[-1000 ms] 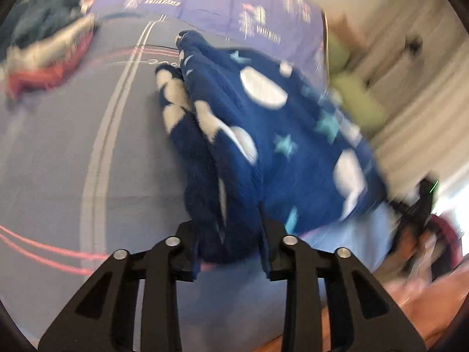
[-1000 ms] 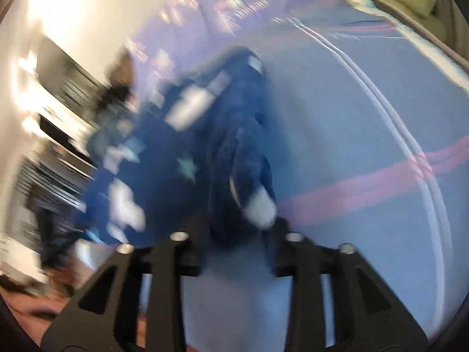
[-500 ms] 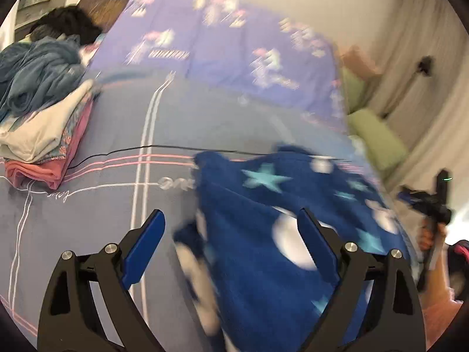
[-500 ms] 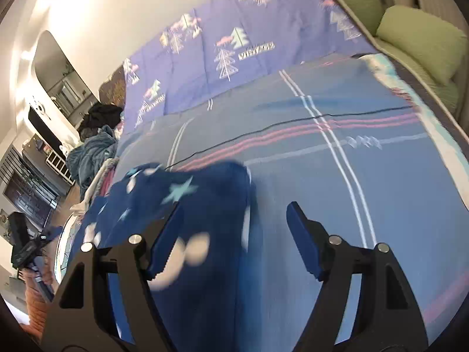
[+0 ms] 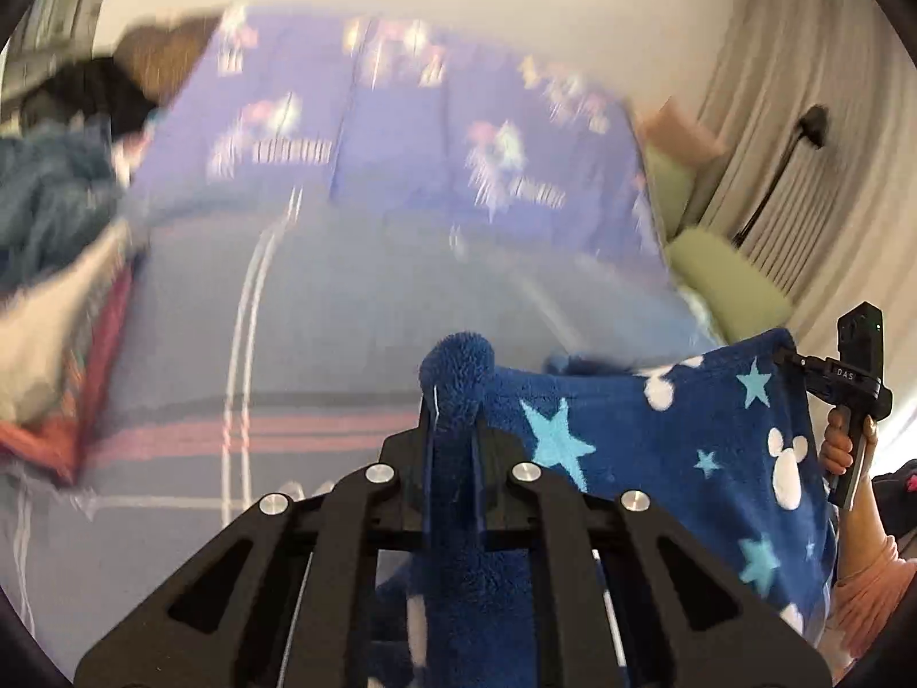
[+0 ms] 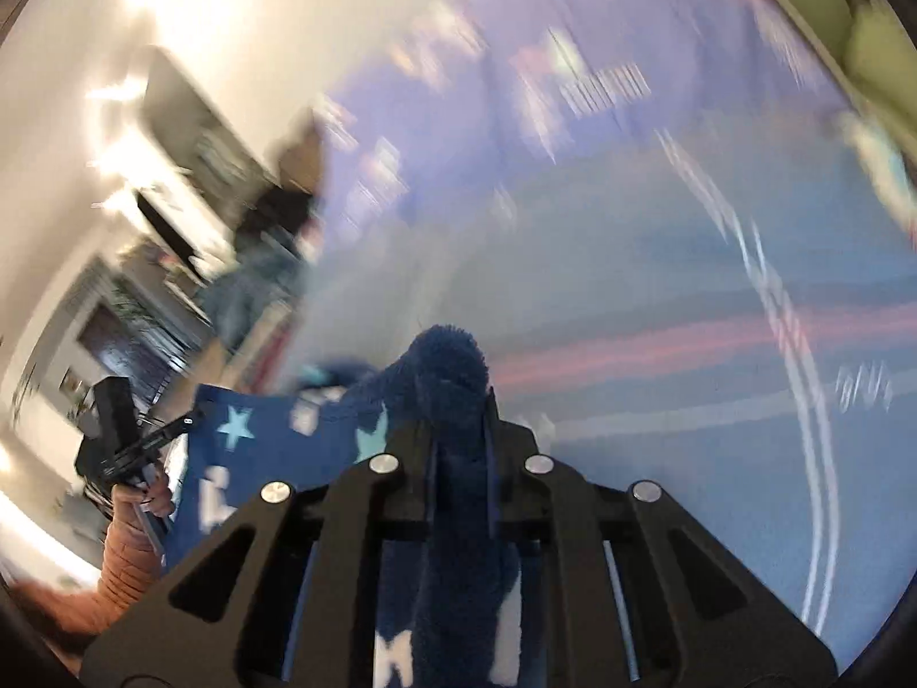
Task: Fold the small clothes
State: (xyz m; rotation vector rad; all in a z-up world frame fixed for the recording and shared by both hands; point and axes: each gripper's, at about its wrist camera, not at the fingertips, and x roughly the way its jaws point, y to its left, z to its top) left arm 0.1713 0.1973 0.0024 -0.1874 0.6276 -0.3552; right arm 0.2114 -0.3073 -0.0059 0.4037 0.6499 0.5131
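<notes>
A dark blue fleece garment [image 5: 659, 447] with light stars and white mouse heads hangs stretched between my two grippers above the bed. In the left wrist view my left gripper [image 5: 453, 413] has its jaws closing tight on one bunched corner, pads pressing the fleece. The right gripper [image 5: 794, 358] pinches the far corner at the right edge, held by a hand [image 5: 839, 450]. In the right wrist view my right gripper [image 6: 458, 418] is shut on its fleece corner, and the garment [image 6: 275, 447] runs left to the left gripper [image 6: 192, 418].
The bed sheet [image 5: 344, 298] is grey-blue with white and pink stripes; purple patterned pillows [image 5: 401, 143] lie at its head. A pile of clothes [image 5: 51, 264] sits at the left edge. Green cushions [image 5: 722, 281] and a curtain stand to the right.
Half a second ago both grippers stood open over the garment lying on the bed. Now both are shut on its corners and have risen, with the fleece pulled taut between them.
</notes>
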